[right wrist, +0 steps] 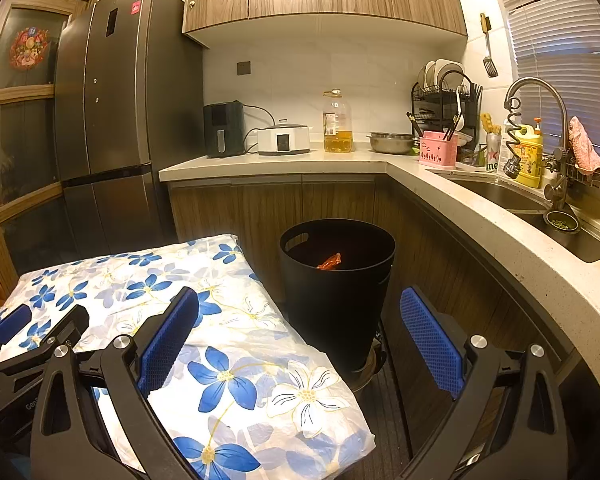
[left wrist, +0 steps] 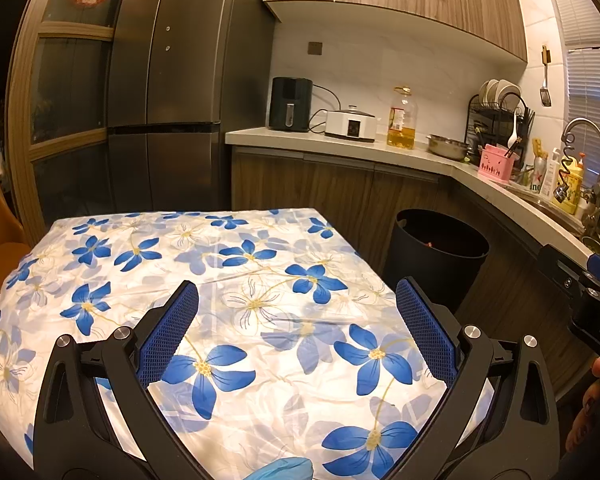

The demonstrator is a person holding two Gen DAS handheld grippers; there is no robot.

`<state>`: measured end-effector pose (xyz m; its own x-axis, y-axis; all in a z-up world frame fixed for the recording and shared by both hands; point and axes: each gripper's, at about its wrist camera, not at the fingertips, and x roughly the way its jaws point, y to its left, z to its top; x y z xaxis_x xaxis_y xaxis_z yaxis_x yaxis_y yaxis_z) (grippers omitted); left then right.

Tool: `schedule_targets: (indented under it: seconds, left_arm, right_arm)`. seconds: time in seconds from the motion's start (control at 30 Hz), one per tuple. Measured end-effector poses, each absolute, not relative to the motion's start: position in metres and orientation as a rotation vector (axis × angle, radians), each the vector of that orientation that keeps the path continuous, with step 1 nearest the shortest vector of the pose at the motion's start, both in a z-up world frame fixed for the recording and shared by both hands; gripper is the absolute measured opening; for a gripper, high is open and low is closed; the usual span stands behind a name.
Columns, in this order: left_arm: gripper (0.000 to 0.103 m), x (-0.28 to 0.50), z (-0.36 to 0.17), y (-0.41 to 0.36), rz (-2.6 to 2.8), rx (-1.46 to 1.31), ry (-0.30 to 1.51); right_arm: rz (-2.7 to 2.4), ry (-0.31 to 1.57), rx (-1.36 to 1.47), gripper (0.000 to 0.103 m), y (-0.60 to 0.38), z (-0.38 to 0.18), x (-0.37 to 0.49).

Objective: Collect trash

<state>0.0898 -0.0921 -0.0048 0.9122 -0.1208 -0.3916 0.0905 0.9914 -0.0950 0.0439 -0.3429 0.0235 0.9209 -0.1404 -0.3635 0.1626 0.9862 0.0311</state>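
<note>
Kitchen, warm light, table with blue-flower tablecloth [left wrist: 260,264] filling the lower half of my left view. Left gripper [left wrist: 298,300] hovers over the cloth, jaws spread wide, nothing between the blue pads [left wrist: 172,332]. Blue glove [left wrist: 284,470] shows at the bottom edge of that frame. My right gripper [right wrist: 300,312] sits past the table's right edge, jaws equally wide and empty; left pad over the cloth, right pad in front of the cabinet fronts. In the right view my left gripper's body shows at lower left; in the left view the right one's body shows at the right edge. Black trash bin [right wrist: 336,300] stands on the floor just beside the table's far right corner, centre of the right view. Orange-red wrapper [right wrist: 329,261] lies inside it, low against the back wall. In the left view only a sliver of red shows in the bin. Behind, an L-shaped counter [right wrist: 284,162]: black air fryer [right wrist: 224,130], white cooker [right wrist: 284,140], oil bottle [right wrist: 337,122], steel bowl [right wrist: 392,142], pink utensil caddy [right wrist: 439,152], dish rack [right wrist: 444,92]. Sink [right wrist: 540,208] and faucet [right wrist: 540,92] at right. Dark fridge [right wrist: 112,120] at upper left.
</note>
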Motion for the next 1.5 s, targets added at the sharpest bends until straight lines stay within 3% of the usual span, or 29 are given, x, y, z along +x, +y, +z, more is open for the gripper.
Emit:
schedule_targets:
  seconds: [0.93, 1.17, 1.5]
  left_arm:
    - [0.098, 0.088, -0.005, -0.093, -0.105, -0.059, 0.402]
    - [0.085, 0.089, -0.004, -0.099, -0.111, -0.008, 0.409]
    - [0.089, 0.086, -0.007, -0.105, -0.121, -0.001, 0.395]
  right_arm:
    - [-0.152, 0.368, 0.065, 0.097, -0.345, 0.024, 0.043]
    - [-0.152, 0.367, 0.064, 0.097, -0.346, 0.024, 0.043]
    - [-0.153, 0.366, 0.067, 0.097, -0.347, 0.024, 0.042]
